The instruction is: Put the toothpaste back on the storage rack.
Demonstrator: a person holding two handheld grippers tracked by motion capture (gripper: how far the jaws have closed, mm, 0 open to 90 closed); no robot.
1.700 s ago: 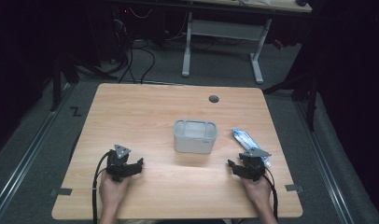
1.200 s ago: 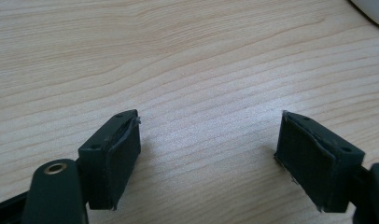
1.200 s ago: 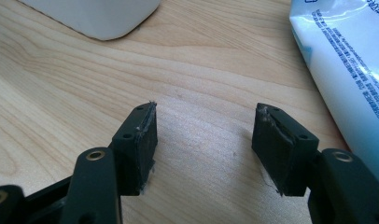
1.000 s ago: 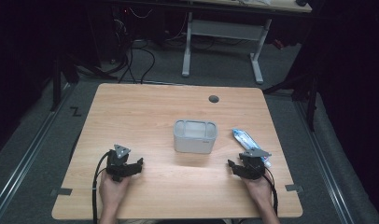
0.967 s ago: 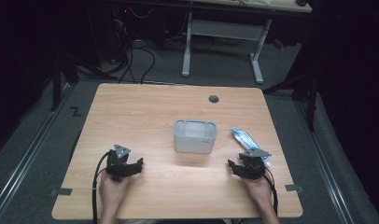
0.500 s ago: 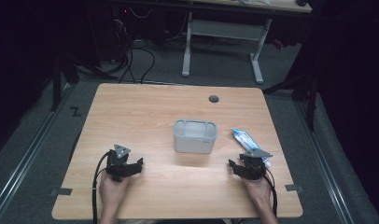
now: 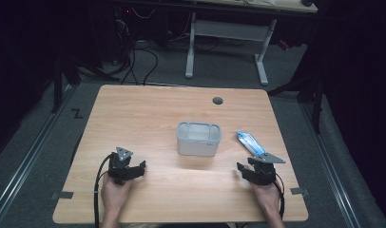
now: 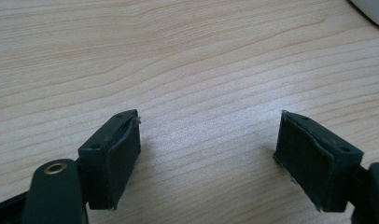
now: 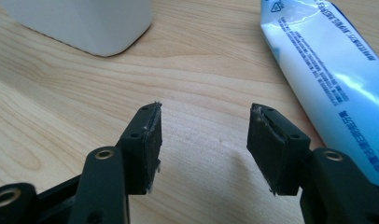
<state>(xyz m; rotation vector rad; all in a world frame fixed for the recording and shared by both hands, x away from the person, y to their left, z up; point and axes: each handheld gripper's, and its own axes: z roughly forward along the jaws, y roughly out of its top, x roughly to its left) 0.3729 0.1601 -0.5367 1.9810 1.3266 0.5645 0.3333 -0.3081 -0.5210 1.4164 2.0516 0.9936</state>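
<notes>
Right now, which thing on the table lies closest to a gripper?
The blue-and-white packet, flat just beside the right gripper; the white container stands farther off, mid-table.

Your two black tools, the left tool [image 7: 134, 169] and the right tool [image 7: 248, 172], each topped by a grey plate, sit over a pale, wood-grained worktop [image 7: 148, 114]. Ahead of you: a translucent white container [image 7: 198, 138] and a glossy blue-and-white tube [image 9: 327, 70] with dark fine print.
</notes>
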